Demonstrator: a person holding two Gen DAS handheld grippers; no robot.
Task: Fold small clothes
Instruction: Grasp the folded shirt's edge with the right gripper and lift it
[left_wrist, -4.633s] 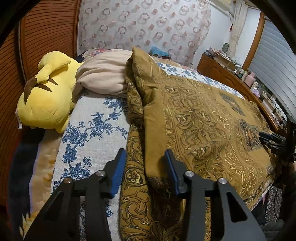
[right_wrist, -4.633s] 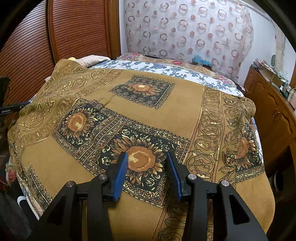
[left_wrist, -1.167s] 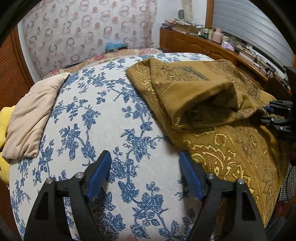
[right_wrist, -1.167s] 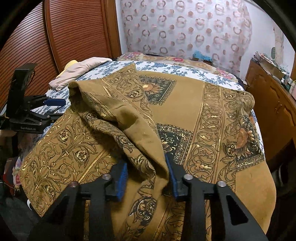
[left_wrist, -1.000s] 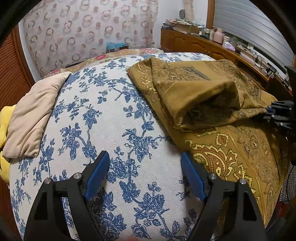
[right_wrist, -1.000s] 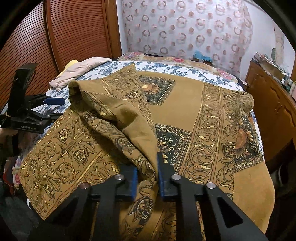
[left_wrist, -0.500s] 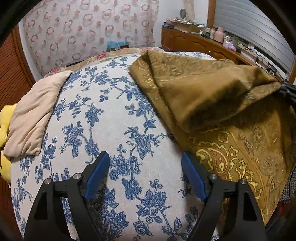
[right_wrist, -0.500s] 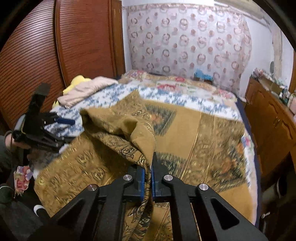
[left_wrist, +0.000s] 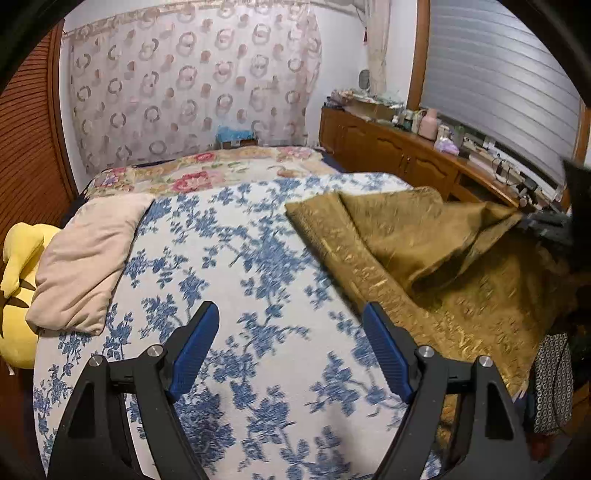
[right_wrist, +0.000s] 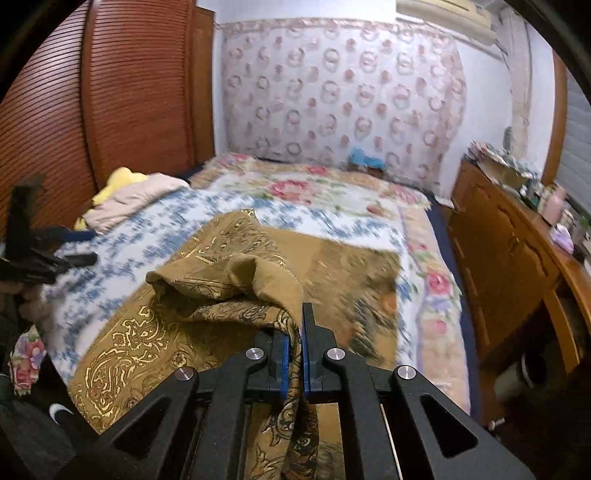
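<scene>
A gold-brown patterned cloth (right_wrist: 229, 291) lies on the bed, partly doubled over itself. My right gripper (right_wrist: 295, 332) is shut on a fold of its edge and holds it lifted above the bed; the pinched fold hangs down between the fingers. In the left wrist view the cloth (left_wrist: 417, 240) covers the bed's right side, pulled up toward the right gripper (left_wrist: 543, 225) at the frame edge. My left gripper (left_wrist: 288, 350) is open and empty over the blue-flowered bedspread (left_wrist: 236, 258), left of the cloth.
A beige pillow (left_wrist: 85, 258) and a yellow plush toy (left_wrist: 18, 258) lie at the bed's left. A wooden cabinet (right_wrist: 506, 251) with clutter runs along the right side. A wooden wardrobe (right_wrist: 110, 92) stands at the left. A curtain (right_wrist: 340, 96) hangs behind the bed.
My right gripper closed on the cloth's fold and has lifted and pulled it back, dragging the cloth off the far part of the bed. My left gripper stayed open and rose a little.
</scene>
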